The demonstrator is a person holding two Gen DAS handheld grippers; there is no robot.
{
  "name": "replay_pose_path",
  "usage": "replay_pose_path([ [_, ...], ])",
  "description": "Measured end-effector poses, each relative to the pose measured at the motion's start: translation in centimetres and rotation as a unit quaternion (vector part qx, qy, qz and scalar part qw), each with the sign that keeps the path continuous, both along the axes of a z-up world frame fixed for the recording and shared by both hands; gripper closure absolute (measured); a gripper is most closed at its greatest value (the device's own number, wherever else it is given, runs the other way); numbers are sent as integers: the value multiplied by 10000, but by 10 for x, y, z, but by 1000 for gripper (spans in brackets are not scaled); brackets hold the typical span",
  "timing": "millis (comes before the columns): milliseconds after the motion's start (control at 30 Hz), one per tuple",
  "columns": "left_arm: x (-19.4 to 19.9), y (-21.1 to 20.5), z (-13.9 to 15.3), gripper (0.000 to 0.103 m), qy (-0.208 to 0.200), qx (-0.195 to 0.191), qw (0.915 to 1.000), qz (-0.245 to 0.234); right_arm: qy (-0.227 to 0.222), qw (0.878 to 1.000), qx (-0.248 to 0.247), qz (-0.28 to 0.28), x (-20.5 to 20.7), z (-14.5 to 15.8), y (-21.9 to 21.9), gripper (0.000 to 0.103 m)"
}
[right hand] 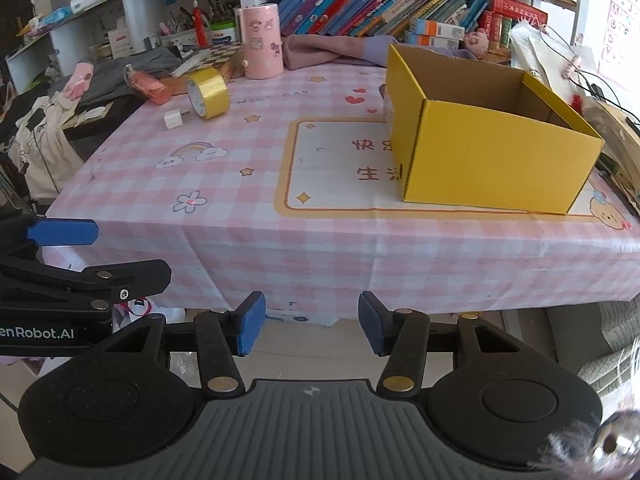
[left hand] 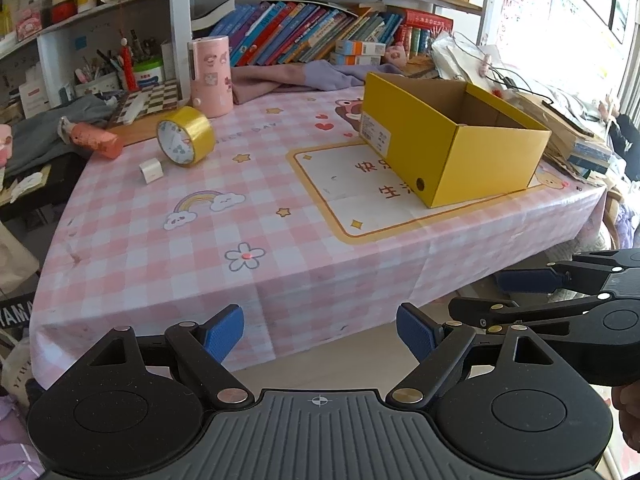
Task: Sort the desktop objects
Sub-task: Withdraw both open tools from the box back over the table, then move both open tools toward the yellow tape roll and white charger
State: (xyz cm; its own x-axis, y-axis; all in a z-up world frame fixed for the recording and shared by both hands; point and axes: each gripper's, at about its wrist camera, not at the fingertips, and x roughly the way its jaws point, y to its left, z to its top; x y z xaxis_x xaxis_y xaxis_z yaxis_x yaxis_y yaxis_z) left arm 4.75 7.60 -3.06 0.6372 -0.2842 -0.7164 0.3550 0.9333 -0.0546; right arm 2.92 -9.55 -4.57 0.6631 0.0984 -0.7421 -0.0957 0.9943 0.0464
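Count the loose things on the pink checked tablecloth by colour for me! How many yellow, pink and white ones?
Yellow: 2, the tape roll and the open box
Pink: 2, the tall cup with stickers and the bottle lying on its side
White: 1, the little cube
Total: 5

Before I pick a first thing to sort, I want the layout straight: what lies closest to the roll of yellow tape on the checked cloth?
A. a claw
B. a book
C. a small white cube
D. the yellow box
C: the small white cube sits on the cloth just beside the roll of yellow tape, while the yellow box stands far across the table.
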Motion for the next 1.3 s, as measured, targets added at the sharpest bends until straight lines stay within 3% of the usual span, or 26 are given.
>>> replay_pose_path([
  [900,4,59,1,17,30,-124,9958,911,-83,9950,-146,984,30,4,58,48],
  [1300,24,70,-1,17,34,-125,9926,1210,-75,9917,-178,1272,57,0,69,46],
])
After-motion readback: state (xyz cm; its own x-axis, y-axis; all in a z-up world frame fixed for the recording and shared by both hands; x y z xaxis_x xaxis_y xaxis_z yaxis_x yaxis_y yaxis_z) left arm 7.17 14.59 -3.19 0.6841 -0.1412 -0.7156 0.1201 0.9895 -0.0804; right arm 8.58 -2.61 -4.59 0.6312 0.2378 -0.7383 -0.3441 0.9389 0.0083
